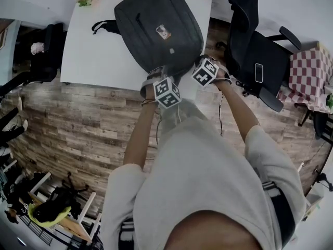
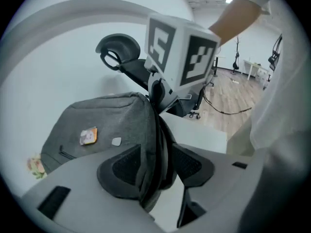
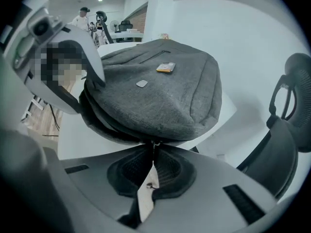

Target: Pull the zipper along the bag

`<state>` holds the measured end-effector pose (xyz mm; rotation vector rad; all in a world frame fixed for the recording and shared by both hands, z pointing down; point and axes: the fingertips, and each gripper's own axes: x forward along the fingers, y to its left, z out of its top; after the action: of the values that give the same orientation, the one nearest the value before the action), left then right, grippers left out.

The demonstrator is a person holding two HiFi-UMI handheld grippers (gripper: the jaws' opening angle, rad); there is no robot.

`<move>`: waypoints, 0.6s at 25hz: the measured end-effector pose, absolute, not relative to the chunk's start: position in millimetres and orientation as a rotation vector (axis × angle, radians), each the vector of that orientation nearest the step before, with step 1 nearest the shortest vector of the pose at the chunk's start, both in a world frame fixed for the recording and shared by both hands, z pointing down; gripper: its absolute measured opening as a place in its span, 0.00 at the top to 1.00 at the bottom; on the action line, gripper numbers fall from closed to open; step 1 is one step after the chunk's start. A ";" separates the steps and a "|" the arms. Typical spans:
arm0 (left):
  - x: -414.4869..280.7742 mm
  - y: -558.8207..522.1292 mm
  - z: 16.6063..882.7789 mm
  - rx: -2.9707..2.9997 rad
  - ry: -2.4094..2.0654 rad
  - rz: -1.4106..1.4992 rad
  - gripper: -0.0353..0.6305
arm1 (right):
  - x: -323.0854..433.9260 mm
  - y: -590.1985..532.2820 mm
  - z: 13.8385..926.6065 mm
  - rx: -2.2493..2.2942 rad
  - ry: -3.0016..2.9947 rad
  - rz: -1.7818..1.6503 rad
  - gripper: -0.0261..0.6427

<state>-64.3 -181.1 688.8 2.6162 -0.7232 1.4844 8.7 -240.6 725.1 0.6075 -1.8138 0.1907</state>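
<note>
- The left hand-held gripper (image 2: pixel 156 154) stands wide. A folded edge of the grey bag (image 2: pixel 104 125) runs between its pads (image 2: pixel 124 166), but they do not clamp it.
- The right hand-held gripper (image 3: pixel 153 157) is closed narrow on the zipper pull (image 3: pixel 154 147), which hangs from the bag's rim straight ahead of it.
- The rest of the bag lies flat on the white counter (image 1: pixel 99 51), stretching away from both hand-held grippers. Its small orange label (image 3: pixel 166 68) faces up, further on from the right one.
- The two hand-held grippers sit close together at the bag's near edge, the right one just beyond the left.
- A black office chair (image 1: pixel 255 56) stands to the right of the right hand-held gripper, off the counter.
</note>
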 end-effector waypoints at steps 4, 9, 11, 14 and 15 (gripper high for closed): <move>-102.1 -186.4 682.0 2.654 -0.757 1.620 0.60 | 23.9 -268.5 726.6 0.627 -1.793 0.166 0.93; -126.1 -197.2 701.3 2.667 -0.655 1.814 0.60 | 30.5 -284.9 728.0 0.629 -1.771 0.136 0.93; -119.2 -201.0 704.7 2.689 -0.604 1.833 0.61 | 33.7 -290.3 728.2 0.634 -1.756 0.123 0.93; -112.1 -204.4 707.1 2.686 -0.602 1.794 0.64 | 36.4 -291.6 727.6 0.662 -1.735 0.146 0.93; -111.6 -205.2 707.7 2.681 -0.618 1.782 0.64 | 36.2 -289.7 727.2 0.671 -1.725 0.147 0.93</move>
<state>-111.6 -205.2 707.7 2.6809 -0.6182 1.7820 36.2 -289.7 727.2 0.6715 -1.7249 0.1472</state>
